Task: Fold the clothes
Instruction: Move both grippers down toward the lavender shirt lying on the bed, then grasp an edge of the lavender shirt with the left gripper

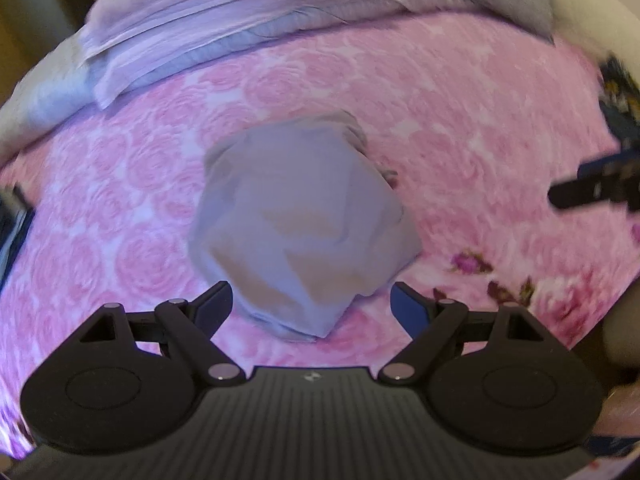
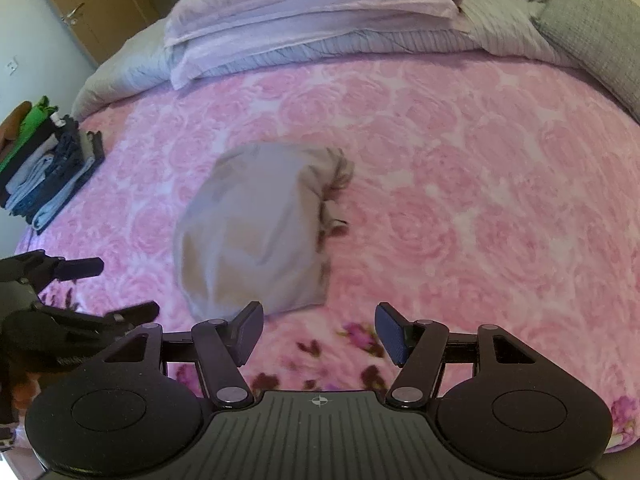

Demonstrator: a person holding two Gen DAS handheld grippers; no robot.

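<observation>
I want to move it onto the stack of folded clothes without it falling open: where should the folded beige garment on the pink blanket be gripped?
Probably at its near corner, coming in low from the front. The beige garment lies flat on the pink blanket, and that corner points between the open fingers of the left gripper. Its far right edge looks bunched and loose.

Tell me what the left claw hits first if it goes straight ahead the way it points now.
Most likely the folded beige garment, which lies right ahead of the open left claw on the pink rose blanket. Depth is hard to judge.
</observation>
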